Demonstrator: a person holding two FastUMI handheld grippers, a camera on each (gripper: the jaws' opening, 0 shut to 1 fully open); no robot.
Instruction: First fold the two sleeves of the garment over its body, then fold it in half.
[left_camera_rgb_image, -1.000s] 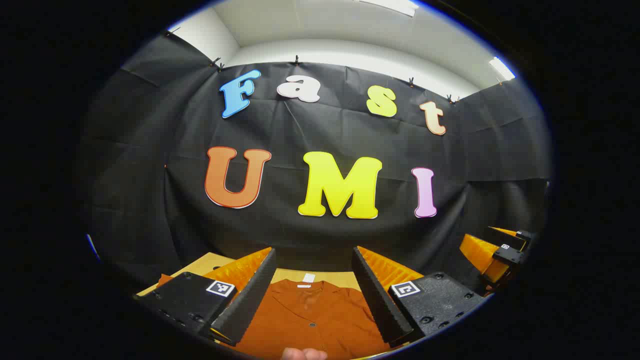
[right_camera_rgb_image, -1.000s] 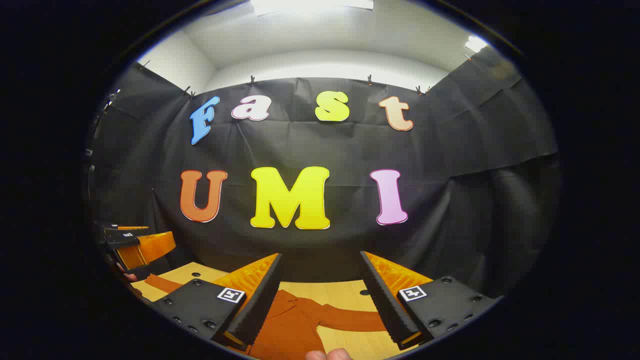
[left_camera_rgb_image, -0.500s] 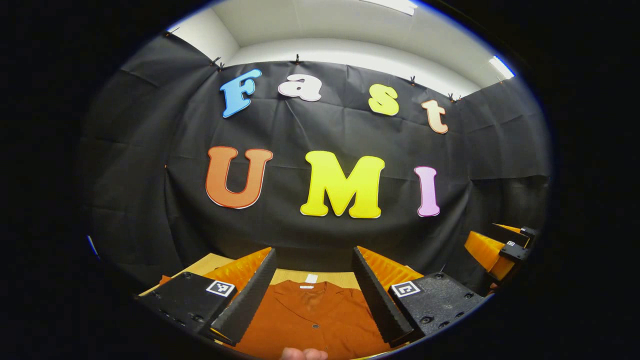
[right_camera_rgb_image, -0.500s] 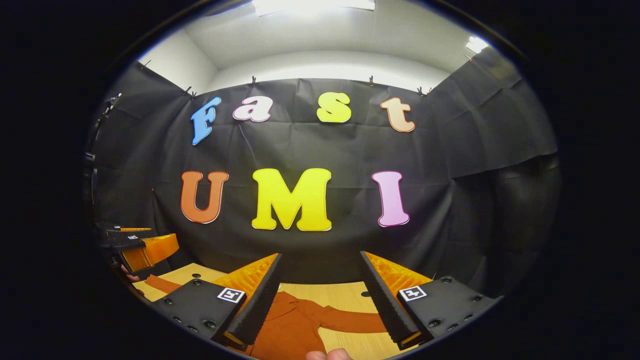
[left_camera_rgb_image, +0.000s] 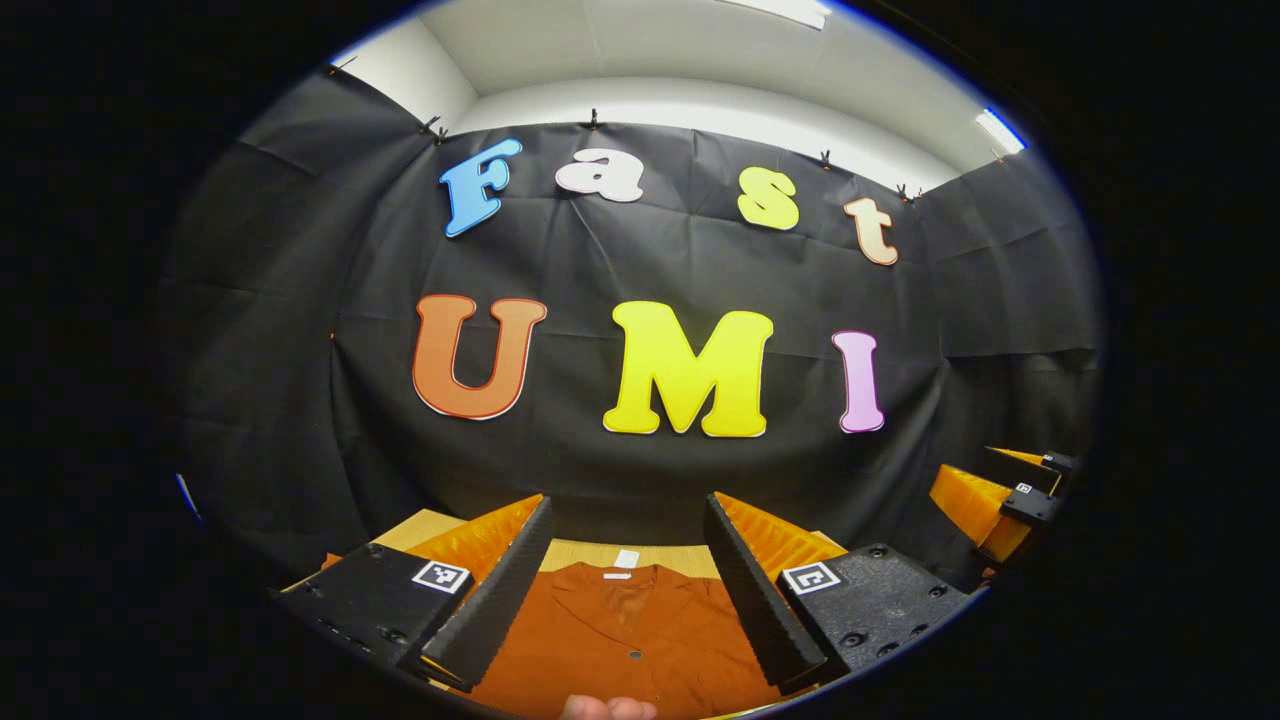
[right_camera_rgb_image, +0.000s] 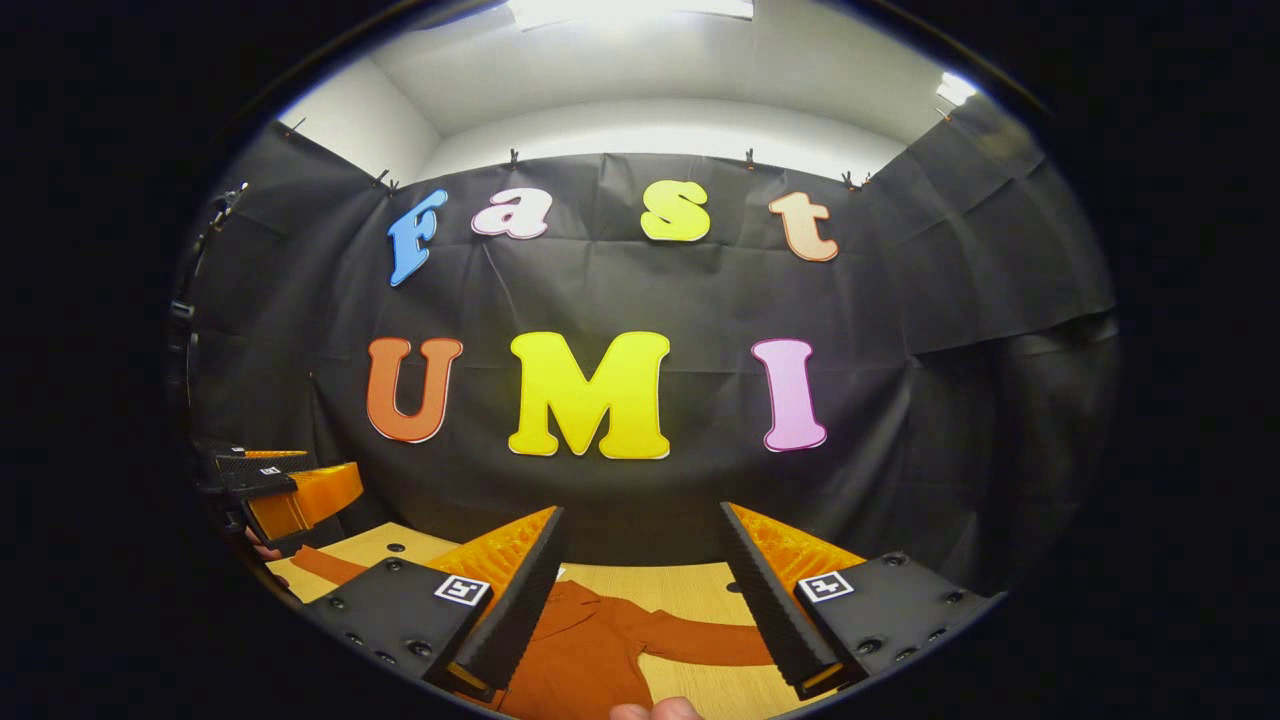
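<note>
Here's the garment (left_camera_rgb_image: 625, 640) — a rust-orange button-front shirt lying flat on the pale wooden table (right_camera_rgb_image: 690, 580), collar toward the black cloth wall. In the left gripper view the collar opens in a shallow V with a small white label (left_camera_rgb_image: 624, 559) just behind the neckline, and a dark button (left_camera_rgb_image: 634, 655) sits on the placket lower down. The fabric looks smooth, with only faint creases running off the collar.

The left gripper (left_camera_rgb_image: 628, 590) hangs above the shirt's chest, its two fingers spread wide with nothing between them, and the shirt body shows through the gap. A fingertip (left_camera_rgb_image: 607, 708) of the person peeks in at the bottom edge.

Over to the right gripper view — the right gripper (right_camera_rgb_image: 640, 600) is also wide apart and holding nothing, hovering over the shirt's shoulder. From here one sleeve (right_camera_rgb_image: 705, 643) stretches straight out across the wood, unfolded, and the other sleeve (right_camera_rgb_image: 322, 567) trails off toward the far side, flat on the table too. The left gripper shows there at the edge, raised above the table. Small dark holes (right_camera_rgb_image: 396, 548) dot the tabletop beyond the garment.
</note>
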